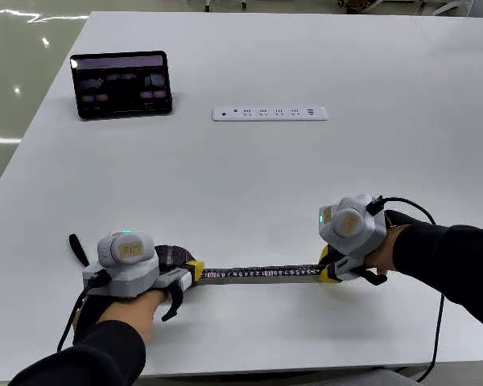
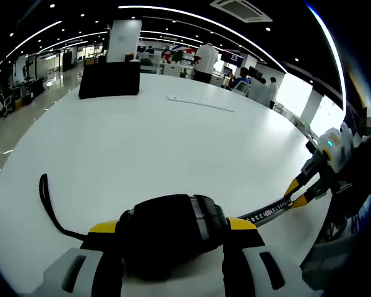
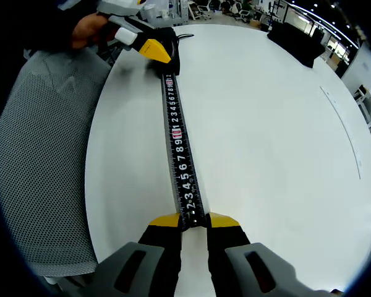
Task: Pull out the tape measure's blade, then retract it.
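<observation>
The black tape measure case (image 2: pixel 172 238) sits between my left gripper's (image 2: pixel 173 230) yellow-tipped jaws, which are shut on it; in the head view the case (image 1: pixel 172 259) lies near the table's front left. Its black numbered blade (image 3: pixel 179 148) runs out across the table (image 1: pixel 249 185) to my right gripper (image 3: pixel 194 220), shut on the blade's end. From above, the blade (image 1: pixel 258 273) stretches level between the left gripper (image 1: pixel 191 271) and the right gripper (image 1: pixel 328 272). A black wrist strap (image 2: pixel 46 198) trails off the case to the left.
A dark tablet (image 1: pixel 121 84) stands at the table's back left. A white power strip (image 1: pixel 270 113) lies at the back centre. A grey mesh chair (image 3: pixel 43 167) is by the near table edge. A black cable (image 1: pixel 414 211) loops off the right gripper.
</observation>
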Tool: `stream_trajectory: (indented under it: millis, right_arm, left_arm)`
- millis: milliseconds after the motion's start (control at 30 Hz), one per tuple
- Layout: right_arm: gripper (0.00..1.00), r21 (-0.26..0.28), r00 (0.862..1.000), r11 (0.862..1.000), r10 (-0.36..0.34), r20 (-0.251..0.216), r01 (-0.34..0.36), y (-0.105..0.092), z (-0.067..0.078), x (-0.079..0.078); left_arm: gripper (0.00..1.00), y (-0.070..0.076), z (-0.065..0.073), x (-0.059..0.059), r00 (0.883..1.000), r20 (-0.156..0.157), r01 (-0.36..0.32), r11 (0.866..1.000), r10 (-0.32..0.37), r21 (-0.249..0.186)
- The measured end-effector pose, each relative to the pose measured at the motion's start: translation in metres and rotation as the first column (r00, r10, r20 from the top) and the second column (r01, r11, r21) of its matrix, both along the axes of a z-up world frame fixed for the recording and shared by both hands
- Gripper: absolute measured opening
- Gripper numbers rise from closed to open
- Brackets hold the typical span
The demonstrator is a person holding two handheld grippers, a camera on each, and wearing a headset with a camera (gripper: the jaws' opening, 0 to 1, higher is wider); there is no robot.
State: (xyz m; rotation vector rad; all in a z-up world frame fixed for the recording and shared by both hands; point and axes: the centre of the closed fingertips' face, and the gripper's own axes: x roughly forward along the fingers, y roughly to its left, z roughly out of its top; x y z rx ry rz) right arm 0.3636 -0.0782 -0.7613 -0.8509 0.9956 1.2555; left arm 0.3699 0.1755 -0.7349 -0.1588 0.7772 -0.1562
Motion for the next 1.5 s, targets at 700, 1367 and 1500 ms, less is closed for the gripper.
stream_trajectory:
  millis: [700,1367,1500]
  right_arm:
    - [0.10,0.032,1.000,0.999,-0.013,-0.003,0.014,0.020,0.001,0.001]
    - [0.10,0.044,1.000,0.999,-0.021,0.004,0.021,0.036,-0.001,0.002]
    - [0.11,0.053,1.000,0.998,-0.028,0.004,0.028,0.039,-0.001,0.003]
  left_arm:
    - [0.61,0.000,0.000,0.001,1.000,0.002,0.005,1.000,-0.005,-0.003]
    - [0.61,0.000,0.001,0.000,1.000,0.000,0.005,1.000,-0.005,-0.006]
    - [0.61,0.000,0.001,0.000,1.000,0.000,0.005,1.000,-0.005,-0.007]
